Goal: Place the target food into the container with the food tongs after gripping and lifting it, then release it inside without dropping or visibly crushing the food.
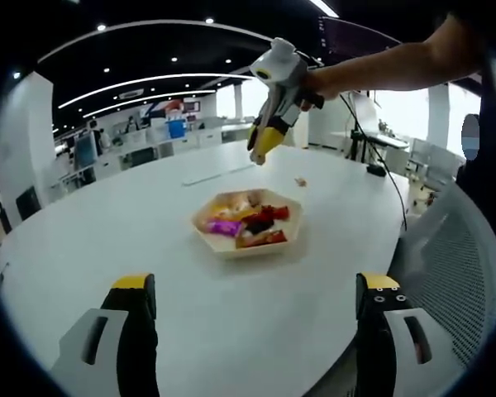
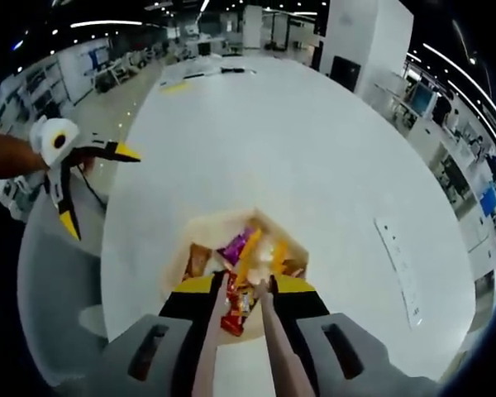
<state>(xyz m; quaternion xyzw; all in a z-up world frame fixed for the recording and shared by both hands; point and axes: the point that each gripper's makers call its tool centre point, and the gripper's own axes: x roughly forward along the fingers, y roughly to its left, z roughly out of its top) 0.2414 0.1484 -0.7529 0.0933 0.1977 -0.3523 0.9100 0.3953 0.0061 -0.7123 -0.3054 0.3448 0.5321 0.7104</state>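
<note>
A hexagonal wooden tray (image 1: pixel 231 248) of wrapped snacks sits on the white table (image 1: pixel 107 231); a purple packet (image 1: pixel 223 226) and red packets (image 1: pixel 266 238) lie in it. My left gripper (image 1: pixel 256 289) is open, its jaws wide apart well short of the tray. The right gripper (image 1: pixel 261 151) hangs high beyond the tray in a person's hand. In the right gripper view, my right gripper (image 2: pixel 245 286) is shut on beige food tongs (image 2: pixel 274 347) right above the tray (image 2: pixel 200 225). A red packet (image 2: pixel 235 314) lies between the tong arms; whether they pinch it is unclear. The left gripper (image 2: pixel 99 186) stands open at the left.
A grey mesh chair (image 1: pixel 455 265) stands against the table's right edge. A small crumb-like bit (image 1: pixel 300 180) and a long white strip (image 1: pixel 219 174) lie past the tray. A black cable (image 1: pixel 384 165) runs across the table's far right. Bare tabletop surrounds the tray.
</note>
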